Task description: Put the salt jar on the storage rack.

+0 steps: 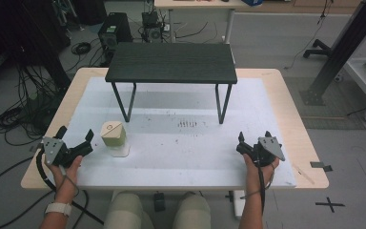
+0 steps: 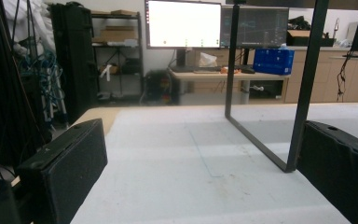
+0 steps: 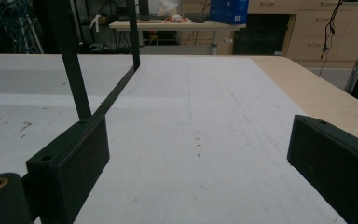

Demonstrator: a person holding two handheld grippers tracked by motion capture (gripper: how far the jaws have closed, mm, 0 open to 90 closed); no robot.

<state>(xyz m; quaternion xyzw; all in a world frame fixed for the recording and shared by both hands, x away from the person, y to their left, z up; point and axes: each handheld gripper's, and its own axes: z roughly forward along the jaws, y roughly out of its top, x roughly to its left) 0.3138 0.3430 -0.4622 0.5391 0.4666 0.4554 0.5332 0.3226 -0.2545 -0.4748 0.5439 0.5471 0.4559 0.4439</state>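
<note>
Both hands rest low, left gripper (image 1: 76, 143) and right gripper (image 1: 253, 141) spread.

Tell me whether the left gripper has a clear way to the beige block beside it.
Probably yes. The left gripper is open and sits just left of the beige block, with bare white mat between them and nothing in the way.

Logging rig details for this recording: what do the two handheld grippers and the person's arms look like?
Both grippers are black, each topped by a grey three-cornered plate. The left gripper has thick, blocky black fingers with flat pads; the right gripper has matching fingers, with a brass-rimmed round part beside one. A black cable trails from each. The forearms are bare; a white watch sits on the left wrist.
</note>
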